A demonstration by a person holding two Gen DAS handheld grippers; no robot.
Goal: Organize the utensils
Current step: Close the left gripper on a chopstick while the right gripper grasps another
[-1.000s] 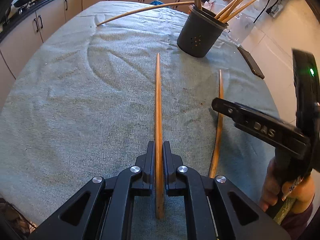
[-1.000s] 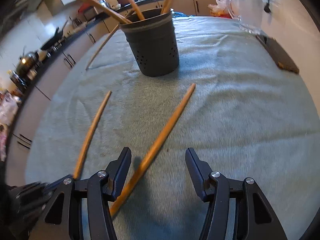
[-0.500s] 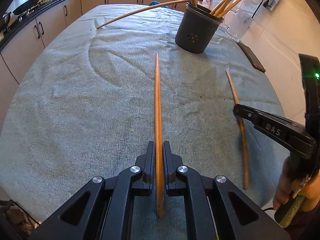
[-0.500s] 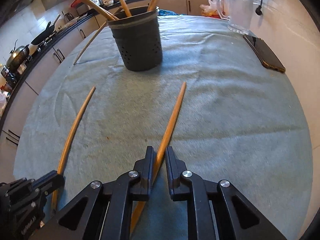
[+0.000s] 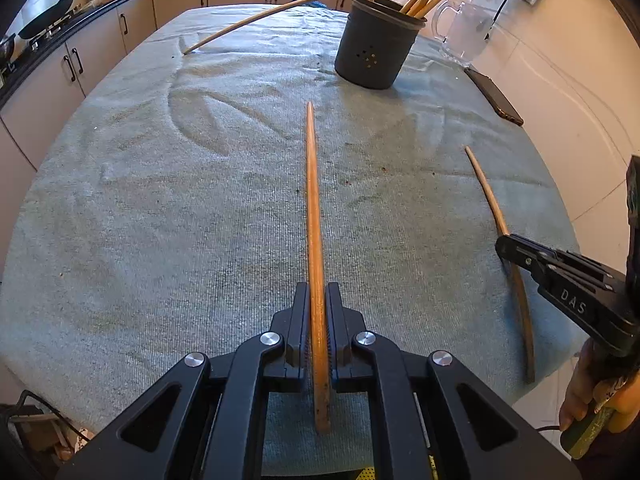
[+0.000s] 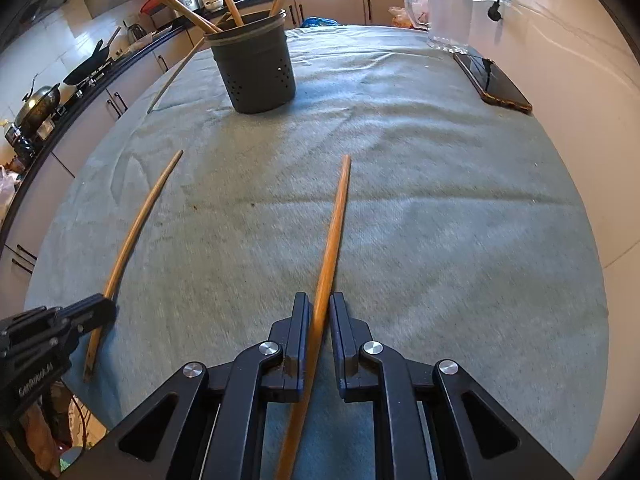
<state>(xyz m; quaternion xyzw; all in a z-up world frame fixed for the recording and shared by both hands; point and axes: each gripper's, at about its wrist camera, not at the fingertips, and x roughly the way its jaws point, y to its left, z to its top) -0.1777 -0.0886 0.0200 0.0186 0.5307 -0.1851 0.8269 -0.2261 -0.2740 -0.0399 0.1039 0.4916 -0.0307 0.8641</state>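
Now both jaws clamp a chopstick (image 5: 314, 216) (image 6: 334, 232) each (tips toward the holder (image 5: 376, 48)).

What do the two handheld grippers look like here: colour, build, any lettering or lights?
Both are matte black plastic. The left gripper and right gripper each have two flat fingers on angled link arms with triangular cut-outs and round silver pivot bolts. Seen from the left wrist camera, the right gripper carries raised "DAS" lettering. From the right wrist camera, small white lettering shows on the left gripper's side. The right hand grips a green-yellow handle.
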